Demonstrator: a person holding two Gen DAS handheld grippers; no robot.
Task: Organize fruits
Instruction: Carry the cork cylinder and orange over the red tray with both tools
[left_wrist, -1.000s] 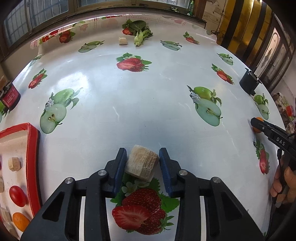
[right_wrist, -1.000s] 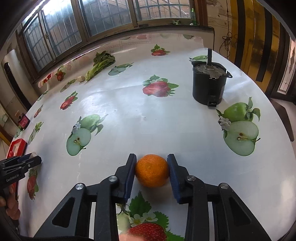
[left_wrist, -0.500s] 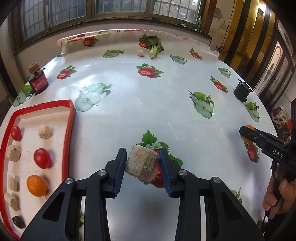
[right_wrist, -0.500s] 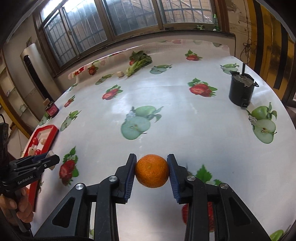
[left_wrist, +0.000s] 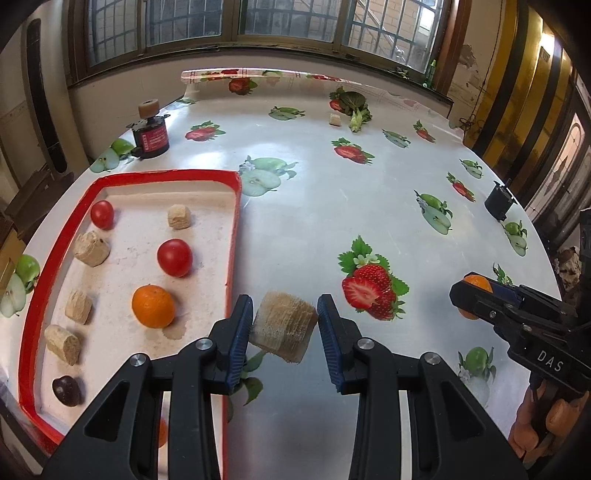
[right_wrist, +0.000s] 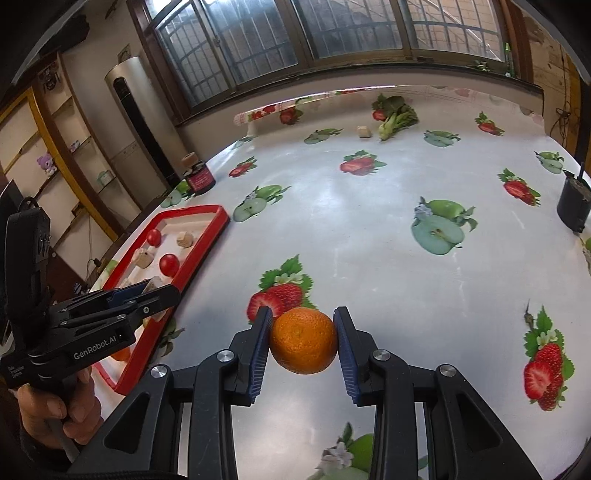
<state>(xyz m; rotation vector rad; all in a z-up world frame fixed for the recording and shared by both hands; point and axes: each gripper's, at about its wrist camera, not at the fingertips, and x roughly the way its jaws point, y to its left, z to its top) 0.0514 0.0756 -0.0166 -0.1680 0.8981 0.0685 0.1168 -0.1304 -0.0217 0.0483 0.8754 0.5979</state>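
Your left tongs (left_wrist: 284, 325) grip a fibrous tan block (left_wrist: 283, 325) just right of the red tray (left_wrist: 233, 236); right tongs (right_wrist: 303, 341) grip an orange (right_wrist: 303, 340), further right over bare desk (right_wrist: 369, 229).

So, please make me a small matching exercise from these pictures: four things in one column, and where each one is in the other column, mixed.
Things:
1. tan block
2. held orange
3. dark red jar
4. large tomato

Places:
a. inside the red tray
b. between the fingers of the right gripper
c. on the table beyond the tray's far end
d. between the fingers of the left gripper

Pairs: 1-d, 2-b, 3-c, 4-a
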